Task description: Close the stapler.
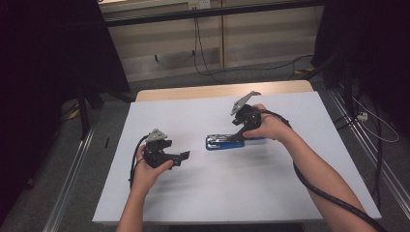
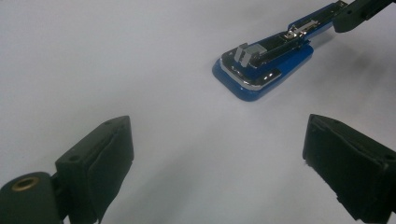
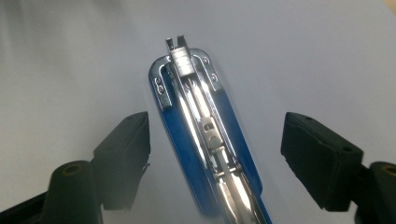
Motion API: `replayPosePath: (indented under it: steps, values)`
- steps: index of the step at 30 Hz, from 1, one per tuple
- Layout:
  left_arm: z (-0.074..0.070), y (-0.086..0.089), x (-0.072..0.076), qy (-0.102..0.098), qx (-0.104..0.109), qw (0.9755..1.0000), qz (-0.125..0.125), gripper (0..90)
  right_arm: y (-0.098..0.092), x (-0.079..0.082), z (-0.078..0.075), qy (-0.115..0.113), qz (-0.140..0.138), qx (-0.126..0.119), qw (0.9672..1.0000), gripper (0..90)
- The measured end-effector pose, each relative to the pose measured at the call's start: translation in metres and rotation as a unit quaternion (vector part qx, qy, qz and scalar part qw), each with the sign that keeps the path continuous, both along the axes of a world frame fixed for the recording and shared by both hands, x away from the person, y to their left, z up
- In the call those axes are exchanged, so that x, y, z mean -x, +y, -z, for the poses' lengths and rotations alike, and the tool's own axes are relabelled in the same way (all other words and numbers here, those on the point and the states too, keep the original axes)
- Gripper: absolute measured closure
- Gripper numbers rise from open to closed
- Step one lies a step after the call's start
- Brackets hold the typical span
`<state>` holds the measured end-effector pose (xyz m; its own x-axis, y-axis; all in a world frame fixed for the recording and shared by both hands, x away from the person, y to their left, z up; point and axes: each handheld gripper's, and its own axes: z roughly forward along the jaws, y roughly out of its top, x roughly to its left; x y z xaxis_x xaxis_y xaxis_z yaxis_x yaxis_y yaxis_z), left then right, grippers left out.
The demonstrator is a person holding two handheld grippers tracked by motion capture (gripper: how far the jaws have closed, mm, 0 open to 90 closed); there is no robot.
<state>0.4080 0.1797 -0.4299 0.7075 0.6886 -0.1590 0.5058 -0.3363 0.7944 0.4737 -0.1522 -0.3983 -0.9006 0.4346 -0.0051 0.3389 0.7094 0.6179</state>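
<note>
Here, stapler lies mid-table, room around.

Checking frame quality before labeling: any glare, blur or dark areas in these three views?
High view: dim, room edges nearly black, white table evenly lit. Left gripper view: blue stapler fairly sharp with small highlights on its chrome edge; near jaws soft. Right gripper view: strong glare along the stapler's metal rail, its lower end smeared, left jaw blurred.

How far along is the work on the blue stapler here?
Done: the blue stapler lies on the white table with its metal staple channel exposed. In hand: nothing; the right gripper straddles it, jaws open, not pressing. The left gripper waits open beside it. Left: any gripping or closing.
</note>
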Motion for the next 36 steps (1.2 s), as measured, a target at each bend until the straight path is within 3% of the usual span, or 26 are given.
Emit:
replayPosePath:
  steps: [21,28,36]
  values:
    - [0.001,-0.009,-0.004,0.0,0.003,1.0,0.002,9.1,-0.044,0.018,-0.005,-0.016,0.056,0.0,0.9983,21.8]
    - [0.001,-0.013,-0.005,-0.002,0.004,1.0,0.005,10.1,-0.056,0.024,-0.006,-0.01,0.072,-0.002,0.9974,23.5]
    - [0.001,-0.017,-0.006,-0.002,0.025,0.9997,-0.005,13.8,-0.071,0.033,-0.004,-0.008,0.084,-0.005,0.9964,28.2]
